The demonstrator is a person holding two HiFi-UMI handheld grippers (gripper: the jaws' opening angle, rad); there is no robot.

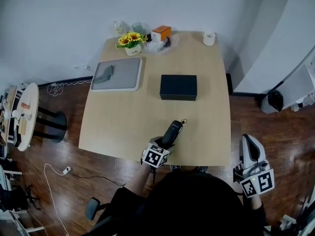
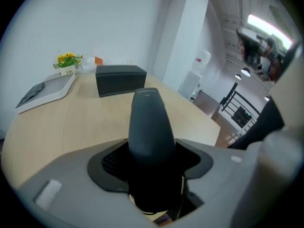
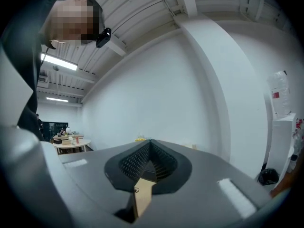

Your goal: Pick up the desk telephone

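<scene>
Nearest the person, off the table's (image 1: 123, 122) right side, the right gripper (image 3: 149, 163) has its fingers pressed together on nothing. At the table's near edge, the left gripper's (image 2: 152, 172) fingers clamp a dark telephone handset (image 2: 151, 127). Farther back lie a black box (image 1: 178, 87), a grey tray (image 1: 116, 74) and yellow flowers (image 1: 131, 40).

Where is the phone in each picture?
Head view: the phone is near the front edge of the table, held in the left gripper.
Left gripper view: the phone fills the middle, clamped between the jaws.
Right gripper view: not in it.
Shared landmark: the black box lies beyond the phone in the head and left gripper views.
</scene>
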